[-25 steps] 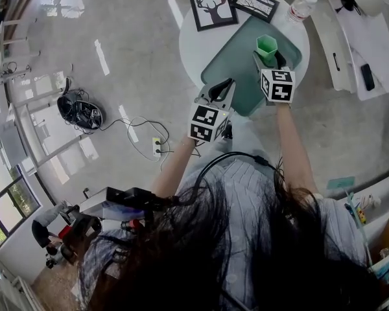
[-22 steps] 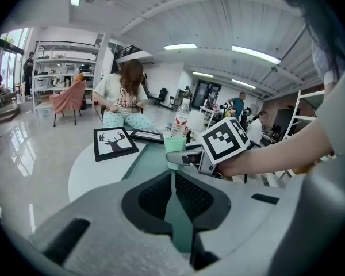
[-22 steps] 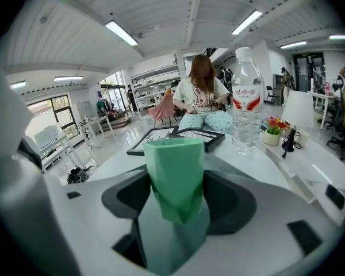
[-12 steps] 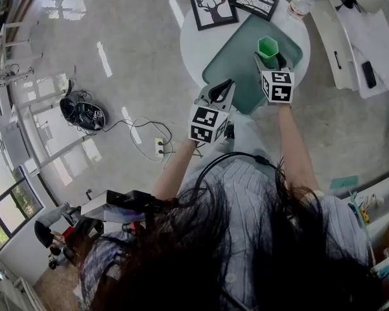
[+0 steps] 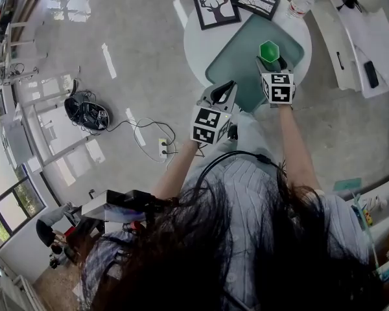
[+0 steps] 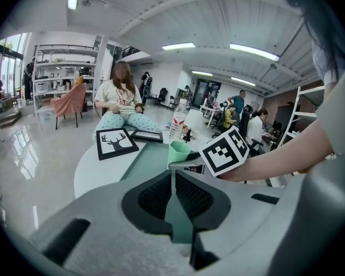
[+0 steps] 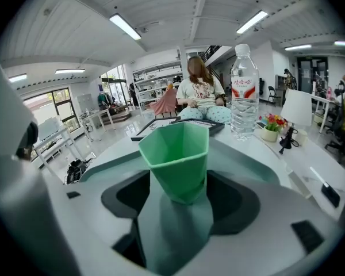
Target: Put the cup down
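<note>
A faceted green cup (image 5: 270, 50) stands upright over a grey-green tray (image 5: 236, 60) on a round white table (image 5: 198, 41). My right gripper (image 5: 271, 61) is shut on the cup's lower part. In the right gripper view the cup (image 7: 177, 154) fills the space between the dark pads (image 7: 129, 197) of the right gripper (image 7: 181, 181). Whether its base touches the tray is hidden. My left gripper (image 5: 223, 88) hovers at the tray's near edge, shut and holding nothing. In the left gripper view the left gripper (image 6: 172, 170) points toward the cup (image 6: 178, 152).
A framed deer picture (image 5: 214, 4) and a second frame (image 5: 255, 0) lie at the table's far side. A water bottle (image 5: 301, 4) stands beyond the tray. A person (image 7: 201, 96) sits across the table. A long white table (image 5: 366, 37) is at the right, and cables (image 5: 84, 112) lie on the floor.
The head camera has shifted slightly. The right gripper still holds the cup over the same part of the tray, and the left gripper keeps its place.
</note>
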